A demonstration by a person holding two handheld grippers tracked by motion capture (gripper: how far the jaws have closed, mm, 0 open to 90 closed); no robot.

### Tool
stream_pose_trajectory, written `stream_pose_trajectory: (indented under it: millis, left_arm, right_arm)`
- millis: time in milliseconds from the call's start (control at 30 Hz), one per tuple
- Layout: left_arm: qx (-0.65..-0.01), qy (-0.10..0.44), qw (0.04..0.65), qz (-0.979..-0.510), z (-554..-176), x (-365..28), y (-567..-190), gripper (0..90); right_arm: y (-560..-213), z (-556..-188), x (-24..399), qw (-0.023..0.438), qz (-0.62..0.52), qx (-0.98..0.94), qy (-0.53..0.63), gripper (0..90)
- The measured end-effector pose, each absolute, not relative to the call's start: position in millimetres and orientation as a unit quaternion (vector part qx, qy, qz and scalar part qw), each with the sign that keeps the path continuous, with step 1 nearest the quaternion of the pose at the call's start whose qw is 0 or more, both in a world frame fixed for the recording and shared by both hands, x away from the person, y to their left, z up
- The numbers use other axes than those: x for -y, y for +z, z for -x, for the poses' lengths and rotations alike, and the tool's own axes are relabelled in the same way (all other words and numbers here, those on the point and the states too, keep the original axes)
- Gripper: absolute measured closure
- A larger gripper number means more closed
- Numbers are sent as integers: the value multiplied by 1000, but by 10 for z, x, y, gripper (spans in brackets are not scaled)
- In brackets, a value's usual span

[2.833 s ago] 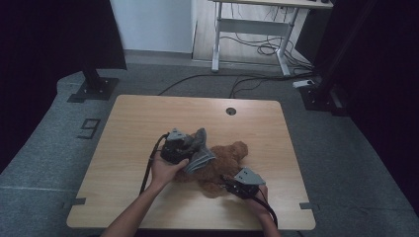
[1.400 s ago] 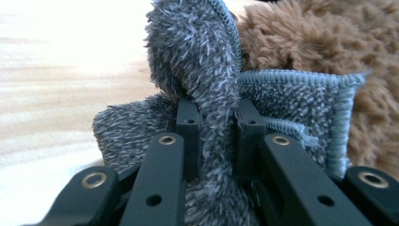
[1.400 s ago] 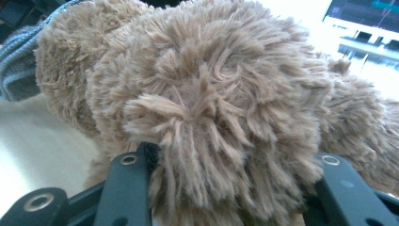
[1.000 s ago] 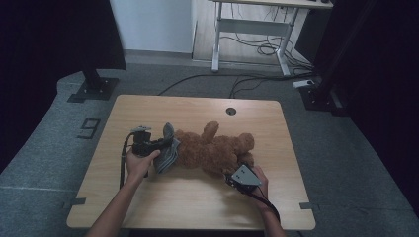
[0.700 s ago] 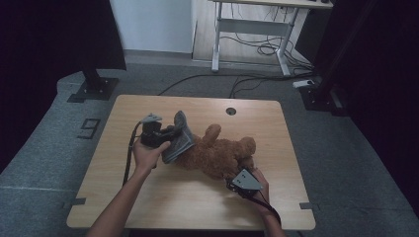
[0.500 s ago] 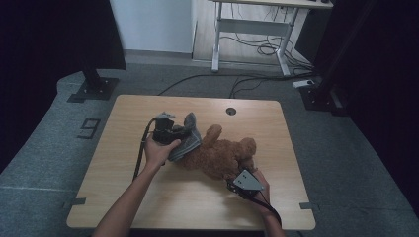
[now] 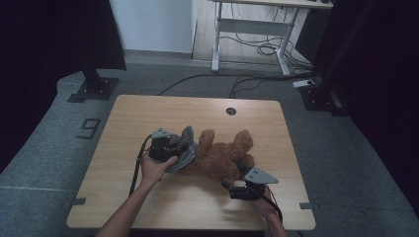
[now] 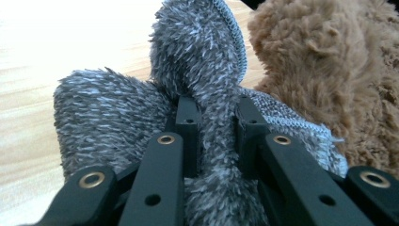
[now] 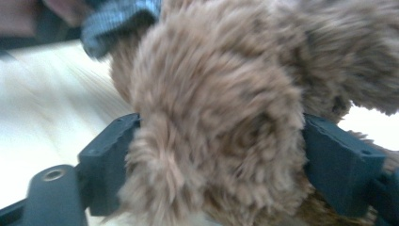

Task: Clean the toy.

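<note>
A wooden table [image 7: 148, 202] lay beneath the jaws of the left gripper [image 7: 179, 148] and the right gripper [image 7: 228, 185], its pale top bright to the left of the left jaws in the left gripper view. Beyond both pairs of jaws a round cable hole [image 7: 230, 111] sat near the table's far edge. Farther beyond stood a white-framed desk [image 7: 247, 24] over loose cables [image 7: 262, 49]. A black stand base [image 7: 94, 89] and a floor mark shaped like a 9 [image 7: 89, 127] lay out to the left of the left jaws, and a power strip [image 7: 304, 83] lay well beyond the right jaws, to their right.
</note>
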State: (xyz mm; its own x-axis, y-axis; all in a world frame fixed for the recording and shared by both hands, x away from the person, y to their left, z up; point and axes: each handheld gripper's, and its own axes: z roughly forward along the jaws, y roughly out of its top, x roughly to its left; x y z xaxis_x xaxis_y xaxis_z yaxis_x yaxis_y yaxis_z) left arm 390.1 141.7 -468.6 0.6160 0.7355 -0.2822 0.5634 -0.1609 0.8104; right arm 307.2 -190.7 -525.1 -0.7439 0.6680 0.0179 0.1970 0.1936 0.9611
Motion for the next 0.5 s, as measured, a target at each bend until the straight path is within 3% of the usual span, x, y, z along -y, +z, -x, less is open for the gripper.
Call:
stream_pose_trajectory:
  millis: [100,333,500]
  left_arm:
    - [-424,90,487,-758,-3832,-1444,-4688,758]
    - [-425,91,491,-755,-3769,-1470,-4709,758]
    - [-423,78,488,-760,-3772,-1470,-4614,751]
  right_arm:
    - [-5190,-3089,1935,180,-305,-729,585,134]
    - [-5116,-3262,1756,177,-330,-742,555,128]
    - [-5161,-3275,1728,206,-327,-750,537,309]
